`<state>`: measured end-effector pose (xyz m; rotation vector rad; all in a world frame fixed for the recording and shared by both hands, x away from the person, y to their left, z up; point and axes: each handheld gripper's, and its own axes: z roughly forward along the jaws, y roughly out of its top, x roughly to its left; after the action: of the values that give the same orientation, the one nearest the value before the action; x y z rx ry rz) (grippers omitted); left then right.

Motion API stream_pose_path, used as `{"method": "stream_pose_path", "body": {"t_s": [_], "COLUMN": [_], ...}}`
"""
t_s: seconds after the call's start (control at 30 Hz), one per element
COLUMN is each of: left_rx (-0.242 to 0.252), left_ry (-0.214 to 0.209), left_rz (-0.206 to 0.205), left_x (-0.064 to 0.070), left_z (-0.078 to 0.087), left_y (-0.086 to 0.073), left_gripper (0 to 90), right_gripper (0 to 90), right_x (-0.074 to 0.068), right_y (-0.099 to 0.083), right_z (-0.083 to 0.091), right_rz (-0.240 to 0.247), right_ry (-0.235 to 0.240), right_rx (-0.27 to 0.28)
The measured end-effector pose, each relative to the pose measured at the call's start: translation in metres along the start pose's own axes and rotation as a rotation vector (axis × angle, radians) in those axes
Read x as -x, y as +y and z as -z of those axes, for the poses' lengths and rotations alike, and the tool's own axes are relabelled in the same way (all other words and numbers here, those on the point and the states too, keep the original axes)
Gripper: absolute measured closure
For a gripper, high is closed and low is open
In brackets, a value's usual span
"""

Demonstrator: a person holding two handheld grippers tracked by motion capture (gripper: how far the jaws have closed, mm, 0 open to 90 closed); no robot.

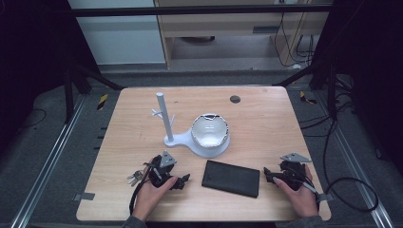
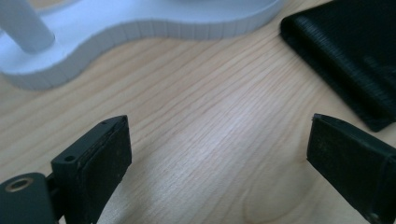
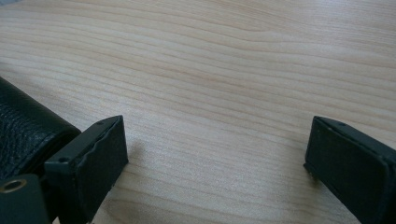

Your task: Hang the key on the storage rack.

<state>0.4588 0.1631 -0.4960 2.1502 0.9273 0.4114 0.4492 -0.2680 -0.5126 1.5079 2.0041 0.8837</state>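
Observation:
A black leather wallet [image 1: 231, 178] lies flat near the table's front edge, between the two hands. My left gripper [image 1: 182, 180] rests low on the wood just left of it, open, with bare wood between its jaws [image 2: 219, 140]. The wallet's corner [image 2: 350, 60] lies ahead to its right, and the white stand base [image 2: 140, 28] ahead to its left. My right gripper [image 1: 270, 174] sits just right of the wallet, open and holding nothing [image 3: 217, 140]. The wallet's edge [image 3: 23, 126] lies beside its left jaw. A bunch of keys [image 1: 135, 177] lies left of the left hand.
A white stand [image 1: 167, 118] with an upright post and small pegs rises mid-table, joined to a round white dish [image 1: 210, 133]. A dark round grommet [image 1: 235, 99] sits near the far edge of the table [image 1: 266, 123]. Cables trail off the right side.

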Motion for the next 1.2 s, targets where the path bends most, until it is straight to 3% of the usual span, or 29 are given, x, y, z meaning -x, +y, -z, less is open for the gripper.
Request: {"method": "stream_pose_path", "body": {"t_s": [0.07,0.2,0.33,0.43,0.5,0.6,0.7,0.77,0.83,0.9,1.0,1.07,1.13,1.2], "left_rx": [-0.009,0.011,-0.046,-0.050,-0.083,-0.144,-0.156,-0.180,-0.233,-0.249,-0.294,-0.337,-0.351,-0.332], "left_ry": [0.019,-0.004,0.036,-0.001,0.029,0.114,0.107,0.138,0.165,0.217,0.200,0.218,0.220,0.188], "left_rz": [-0.033,-0.025,-0.061,-0.015,-0.043,-0.096,-0.062,-0.063,-0.090,-0.092,-0.074,-0.082,-0.080,-0.035], "left_x": [0.003,0.007,0.008,0.005,0.001,-0.008,-0.022,-0.032,-0.041,-0.053,-0.067,-0.076,-0.082,-0.085], "left_z": [0.006,0.016,0.029,0.045,0.056,0.070,0.084,0.093,0.101,0.109,0.112,0.112,0.112,0.111], "left_y": [0.001,-0.002,0.002,0.002,0.002,-0.001,-0.005,-0.008,-0.011,-0.014,-0.019,-0.025,-0.032,-0.038], "left_gripper": [6.9,8.7,8.9,9.7,9.5,9.0,9.4,11.5,12.3,19.3,24.4,30.6,33.9,36.0], "right_gripper": [5.2,4.9,4.1,4.2,4.1,4.1,4.1,4.1,4.1,3.5,3.1,3.0,3.1,3.1], "right_x": [0.000,0.000,0.000,0.001,0.000,0.000,0.000,0.000,-0.001,-0.001,-0.001,-0.001,-0.001,-0.001], "right_y": [0.000,0.000,0.001,0.001,0.001,0.001,0.000,0.000,0.000,0.000,0.000,0.000,0.000,0.000], "right_z": [0.000,0.000,-0.001,-0.001,-0.001,-0.001,-0.001,0.000,0.000,0.000,-0.001,-0.001,-0.001,-0.001], "right_rz": [0.000,0.002,0.002,0.008,0.009,0.008,0.014,0.014,0.011,0.013,0.020,0.020,0.021,0.020], "right_ry": [0.001,0.005,0.007,0.014,0.011,0.011,0.007,0.008,0.011,0.011,0.015,0.016,0.016,0.015], "right_rx": [-0.003,-0.004,-0.007,-0.008,-0.007,-0.008,-0.006,-0.006,-0.007,-0.008,-0.009,-0.009,-0.009,-0.009]}}
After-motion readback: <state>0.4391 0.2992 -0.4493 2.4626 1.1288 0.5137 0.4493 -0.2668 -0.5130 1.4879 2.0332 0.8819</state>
